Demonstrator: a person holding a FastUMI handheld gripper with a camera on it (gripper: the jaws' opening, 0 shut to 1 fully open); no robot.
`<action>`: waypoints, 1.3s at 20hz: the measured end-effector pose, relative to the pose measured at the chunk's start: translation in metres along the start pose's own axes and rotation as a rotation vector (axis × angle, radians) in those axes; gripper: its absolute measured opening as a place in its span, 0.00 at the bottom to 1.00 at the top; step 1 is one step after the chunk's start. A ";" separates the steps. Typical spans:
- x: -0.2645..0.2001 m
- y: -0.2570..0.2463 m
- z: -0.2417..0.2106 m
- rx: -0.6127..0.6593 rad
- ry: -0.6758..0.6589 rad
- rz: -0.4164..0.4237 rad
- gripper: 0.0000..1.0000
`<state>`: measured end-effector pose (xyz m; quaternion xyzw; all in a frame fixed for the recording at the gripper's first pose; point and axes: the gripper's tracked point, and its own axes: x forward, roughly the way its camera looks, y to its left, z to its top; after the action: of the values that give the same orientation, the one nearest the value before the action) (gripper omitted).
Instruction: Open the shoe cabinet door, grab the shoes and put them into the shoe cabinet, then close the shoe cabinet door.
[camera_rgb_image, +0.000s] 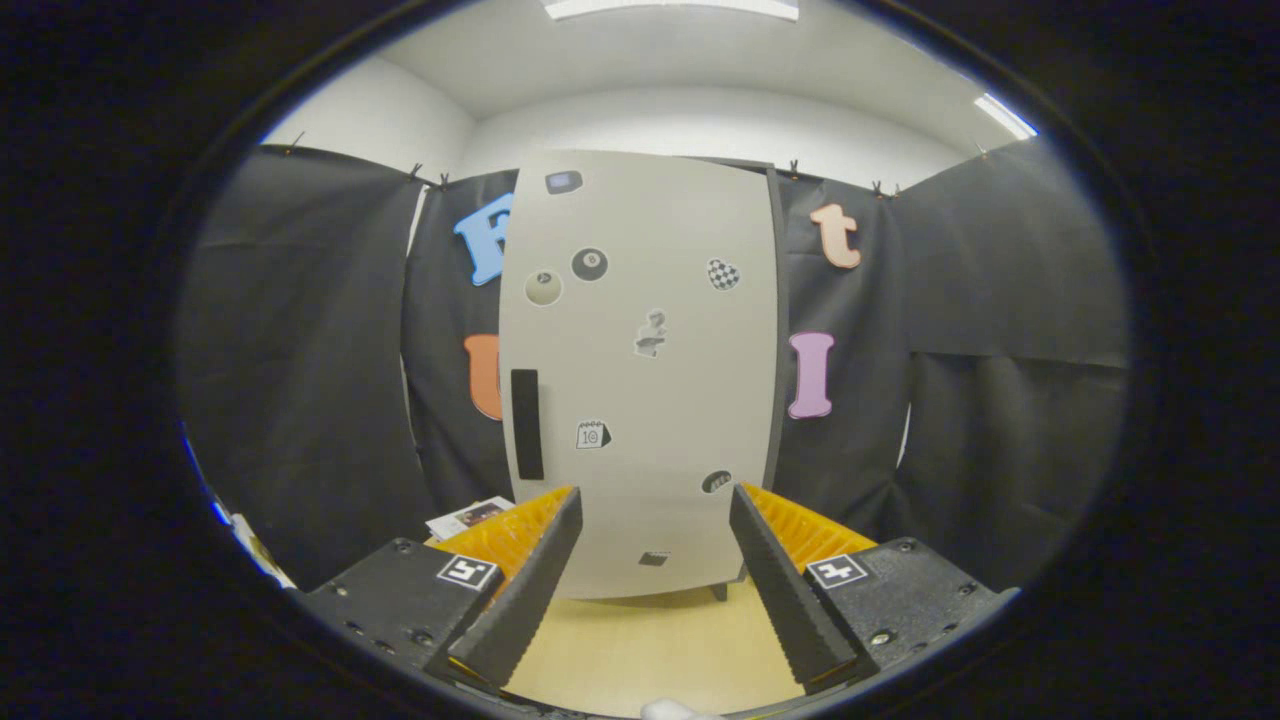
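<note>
Shoe cabinet door (sticker-covered, black handle at its left edge) stood closed beyond the hand-held gripper, whose fingers were spread apart, gripping nothing.

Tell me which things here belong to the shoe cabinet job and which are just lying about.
For the job: shoe cabinet door, shut; its dark handle; the gripper, open and holding nothing.
Lying about: papers on the floor; stickers on the door.
</note>
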<state>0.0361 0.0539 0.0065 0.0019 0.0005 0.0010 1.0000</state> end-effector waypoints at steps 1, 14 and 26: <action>-0.008 -0.003 -0.003 -0.004 0.002 -0.006 0.97; -0.025 0.002 -0.003 0.005 0.008 -0.025 0.97; -0.028 0.002 -0.007 0.011 0.023 -0.022 0.97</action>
<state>0.0077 0.0564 0.0000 0.0074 0.0118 -0.0098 0.9999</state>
